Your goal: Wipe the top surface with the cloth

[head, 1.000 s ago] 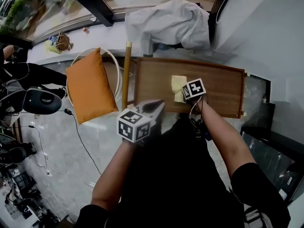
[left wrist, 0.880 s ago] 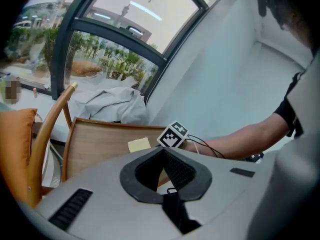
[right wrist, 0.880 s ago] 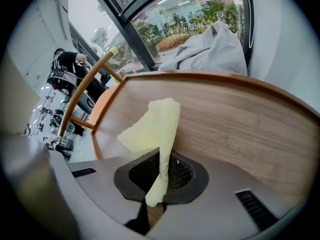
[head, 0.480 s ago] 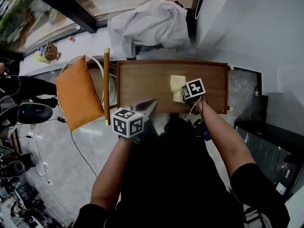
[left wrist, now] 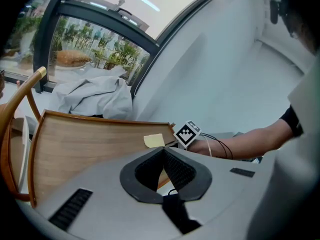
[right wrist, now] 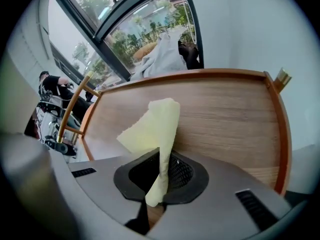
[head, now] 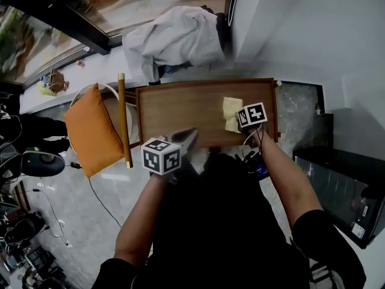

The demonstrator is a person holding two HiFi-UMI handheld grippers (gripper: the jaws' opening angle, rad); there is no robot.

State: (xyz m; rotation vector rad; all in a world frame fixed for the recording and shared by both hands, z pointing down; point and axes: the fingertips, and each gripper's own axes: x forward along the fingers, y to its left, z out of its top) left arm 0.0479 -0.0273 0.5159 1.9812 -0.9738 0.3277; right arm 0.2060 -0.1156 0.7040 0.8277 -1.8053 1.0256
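The top surface is a wooden tray table (head: 180, 110) with a raised rim, seen from above in the head view. A pale yellow cloth (head: 231, 114) lies on its right part, and my right gripper (head: 240, 127) is shut on the cloth's near end. In the right gripper view the cloth (right wrist: 152, 131) rises folded from between the jaws over the wood (right wrist: 230, 114). My left gripper (head: 187, 138) hangs at the table's front edge, left of centre, shut and holding nothing. The left gripper view shows the table (left wrist: 85, 139) and the cloth (left wrist: 154, 140) beyond my left gripper (left wrist: 163, 156).
An orange cushion (head: 90, 128) rests on a round chair left of the table, beside a wooden rail (head: 124, 119). A grey-white garment (head: 174, 38) is heaped behind the table by the window. A black cabinet (head: 337, 185) stands at the right. Cables trail on the floor at left.
The head view has shifted, so the table sits further left and higher in frame. My right gripper has carried the cloth towards the table's right end. The left gripper keeps its place at the front edge.
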